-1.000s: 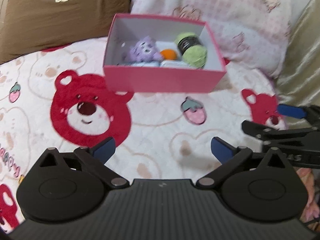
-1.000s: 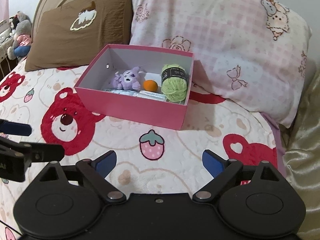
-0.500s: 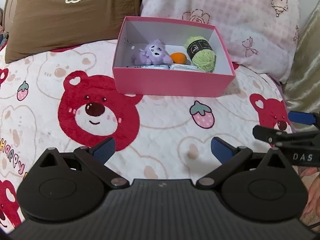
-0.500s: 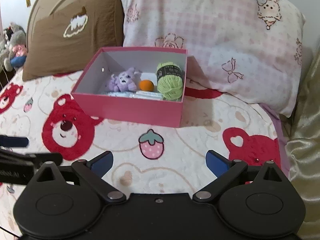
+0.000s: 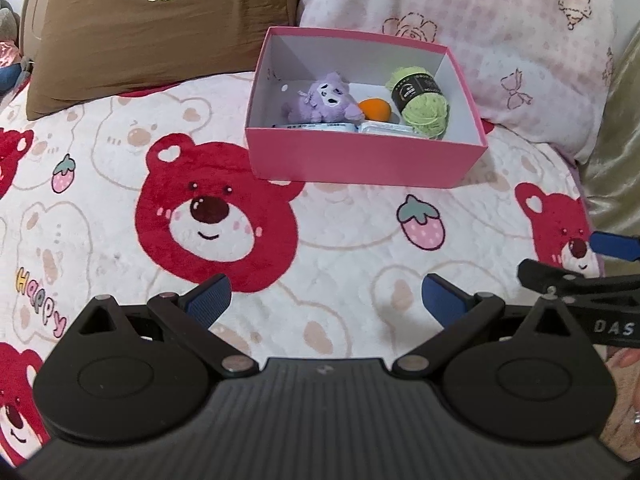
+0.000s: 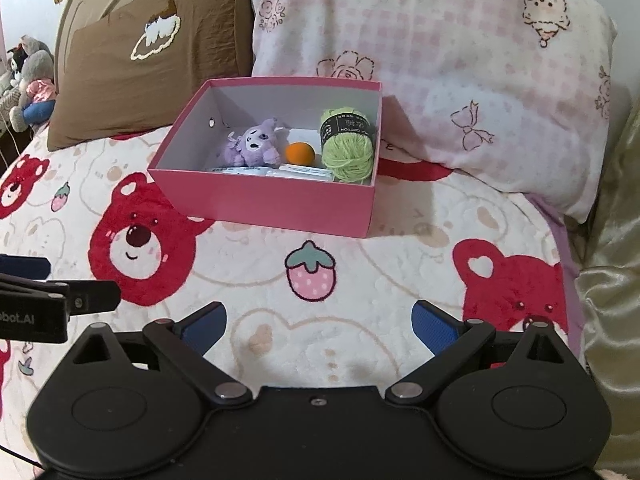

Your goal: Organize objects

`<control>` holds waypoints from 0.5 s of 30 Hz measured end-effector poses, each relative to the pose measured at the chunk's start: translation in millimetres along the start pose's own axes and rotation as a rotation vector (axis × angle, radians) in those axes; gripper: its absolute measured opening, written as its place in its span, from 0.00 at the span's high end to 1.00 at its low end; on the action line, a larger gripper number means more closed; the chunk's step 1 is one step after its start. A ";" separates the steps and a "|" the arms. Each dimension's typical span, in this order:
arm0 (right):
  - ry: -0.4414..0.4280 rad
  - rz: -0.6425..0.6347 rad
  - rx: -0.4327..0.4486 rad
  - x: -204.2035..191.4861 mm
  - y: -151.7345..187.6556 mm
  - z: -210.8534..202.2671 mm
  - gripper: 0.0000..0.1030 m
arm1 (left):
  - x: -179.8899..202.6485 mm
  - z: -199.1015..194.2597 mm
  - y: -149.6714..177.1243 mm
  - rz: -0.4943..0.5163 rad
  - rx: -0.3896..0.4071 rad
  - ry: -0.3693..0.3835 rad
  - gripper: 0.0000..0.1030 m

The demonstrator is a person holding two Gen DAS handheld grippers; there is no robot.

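Both jaws are spread wide with nothing between them: the left gripper (image 5: 325, 298) and the right gripper (image 6: 319, 326) hang over the bear-print blanket (image 5: 120, 152), pads clear of the fabric. From the left camera, the pink box (image 5: 360, 158) sits at about 12 o'clock, up near the pillows. Inside it, a purple plush (image 5: 320, 98) is at the 9 o'clock side, an orange ball (image 5: 376, 110) in the middle, and green yarn (image 5: 424, 108) at 3 o'clock, plus some flat packets (image 5: 344, 127) along the near wall. Brown pillow (image 5: 160, 24) at 11, pink pillow (image 5: 480, 32) at 1. The right gripper pokes in at 3 o'clock.
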State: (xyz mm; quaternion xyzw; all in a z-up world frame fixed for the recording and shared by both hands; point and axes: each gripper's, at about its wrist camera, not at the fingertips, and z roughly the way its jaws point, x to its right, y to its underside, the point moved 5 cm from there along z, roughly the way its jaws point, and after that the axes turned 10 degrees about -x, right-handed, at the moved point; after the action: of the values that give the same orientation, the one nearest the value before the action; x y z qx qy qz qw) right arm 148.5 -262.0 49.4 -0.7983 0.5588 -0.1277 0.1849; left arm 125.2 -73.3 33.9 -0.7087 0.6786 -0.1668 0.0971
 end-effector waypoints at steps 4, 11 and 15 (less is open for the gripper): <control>0.002 0.006 0.000 0.9 0.5 -2.7 0.02 | -0.6 2.4 1.2 0.001 -0.012 -0.018 0.00; 0.023 0.010 0.031 3.8 0.4 -8.7 0.02 | 0.0 2.2 4.5 -0.022 -0.034 0.006 0.00; 0.021 0.020 0.029 5.0 1.3 -10.3 0.02 | 1.3 -1.3 6.7 -0.018 -0.025 0.002 0.00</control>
State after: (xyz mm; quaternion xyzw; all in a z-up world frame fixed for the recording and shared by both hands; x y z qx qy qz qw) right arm 144.9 -268.7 58.2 -0.7887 0.5666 -0.1421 0.1917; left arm 118.6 -74.8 32.7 -0.7156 0.6745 -0.1599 0.0860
